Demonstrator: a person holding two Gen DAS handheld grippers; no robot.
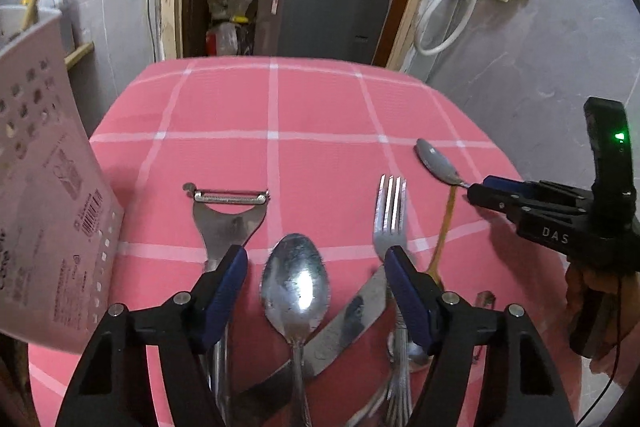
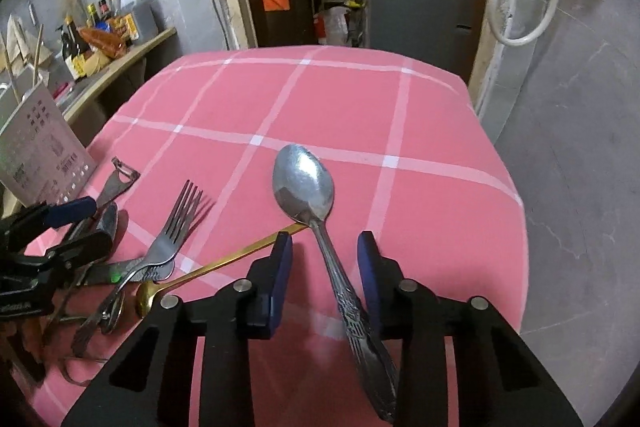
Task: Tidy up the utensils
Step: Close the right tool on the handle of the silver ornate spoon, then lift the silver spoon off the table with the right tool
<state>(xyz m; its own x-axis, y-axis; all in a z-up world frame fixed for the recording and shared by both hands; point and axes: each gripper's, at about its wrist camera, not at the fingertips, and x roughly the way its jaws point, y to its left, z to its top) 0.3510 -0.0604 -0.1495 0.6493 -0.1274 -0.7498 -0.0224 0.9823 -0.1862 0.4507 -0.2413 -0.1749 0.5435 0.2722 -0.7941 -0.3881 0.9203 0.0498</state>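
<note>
In the left wrist view my left gripper [image 1: 316,259] is open over a pile of utensils: a steel spoon [image 1: 296,283] lies between its fingers, with a peeler [image 1: 228,215] to the left, a fork [image 1: 390,215] to the right and a knife blade [image 1: 348,323] underneath. In the right wrist view my right gripper [image 2: 324,247] is open around the handle of a second steel spoon [image 2: 306,183], which rests across a gold spoon [image 2: 224,261]. The handle lies close to the right finger. The same spoon [image 1: 436,159] and right gripper [image 1: 480,191] show at the right of the left wrist view.
A pink checked tablecloth [image 1: 280,99] covers the table. A white perforated utensil holder [image 1: 44,195] stands at the left edge and also shows in the right wrist view [image 2: 44,151]. A shelf with bottles [image 2: 104,23] is beyond the table's left side.
</note>
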